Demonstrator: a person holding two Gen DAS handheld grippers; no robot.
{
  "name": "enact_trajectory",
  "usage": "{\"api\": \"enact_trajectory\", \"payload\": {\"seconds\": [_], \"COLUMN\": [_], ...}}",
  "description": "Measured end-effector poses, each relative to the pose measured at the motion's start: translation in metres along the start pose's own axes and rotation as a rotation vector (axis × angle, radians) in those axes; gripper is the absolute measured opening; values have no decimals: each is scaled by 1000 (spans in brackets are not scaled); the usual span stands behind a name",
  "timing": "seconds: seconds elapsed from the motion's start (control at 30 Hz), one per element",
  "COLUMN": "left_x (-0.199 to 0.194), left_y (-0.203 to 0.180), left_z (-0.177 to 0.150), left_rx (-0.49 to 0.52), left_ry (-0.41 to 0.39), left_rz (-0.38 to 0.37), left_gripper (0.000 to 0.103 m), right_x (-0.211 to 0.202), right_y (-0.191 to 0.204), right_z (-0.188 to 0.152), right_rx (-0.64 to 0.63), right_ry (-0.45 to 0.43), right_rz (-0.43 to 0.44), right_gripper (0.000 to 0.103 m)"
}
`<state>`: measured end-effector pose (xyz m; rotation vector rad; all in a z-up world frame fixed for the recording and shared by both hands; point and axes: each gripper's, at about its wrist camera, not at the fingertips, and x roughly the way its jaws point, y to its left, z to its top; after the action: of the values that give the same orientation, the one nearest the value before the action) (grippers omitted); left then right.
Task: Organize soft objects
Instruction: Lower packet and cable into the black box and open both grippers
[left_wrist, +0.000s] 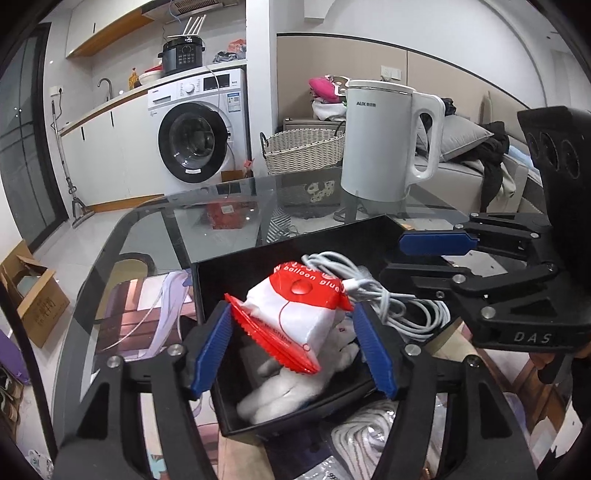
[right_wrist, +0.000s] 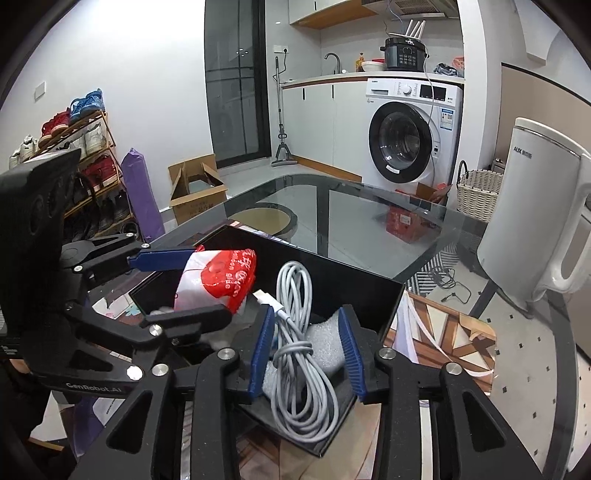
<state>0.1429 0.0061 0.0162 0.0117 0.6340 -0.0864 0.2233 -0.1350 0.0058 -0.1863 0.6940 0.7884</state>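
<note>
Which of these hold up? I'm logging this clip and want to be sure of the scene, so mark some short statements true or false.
1. The red and white packet sits between the fingers of the left tongs. True.
2. The coiled white cable lies on the glass table, outside the black box. False: it lies inside the black box, between the fingers of the right tongs.
3. A white kettle stands on the glass table beyond the box. True.
4. The washing machine's door hangs wide open. False: the round door of the washing machine is shut.
5. A white plush toy lies in the box under the packet. True.
</note>
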Motion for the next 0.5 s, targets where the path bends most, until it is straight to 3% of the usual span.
{"api": "enact_trajectory", "payload": {"seconds": [0.23,0.3,0.37,0.5], "left_x": [-16,-23,-31,-43], "left_y": [-2,-1,0,6], "left_z": [0,-2,-5,-9], "left_rx": [-8,-13,-26,-58], "left_ry": [-10,-21,-37,-49], "left_rz": [-17,-17,1,-1], "left_gripper": [80,87,101,103], "right_x": [-24,-34,-44,-58], "right_y": [-1,-2,-2,1], "right_z": [-6,-8,-11,-18], "right_rx": [16,30,40,62], "right_ry": [-30,-50,-70,-70], "right_rz": [-31,-44,-46,-52], "right_gripper": [62,86,91,101]}}
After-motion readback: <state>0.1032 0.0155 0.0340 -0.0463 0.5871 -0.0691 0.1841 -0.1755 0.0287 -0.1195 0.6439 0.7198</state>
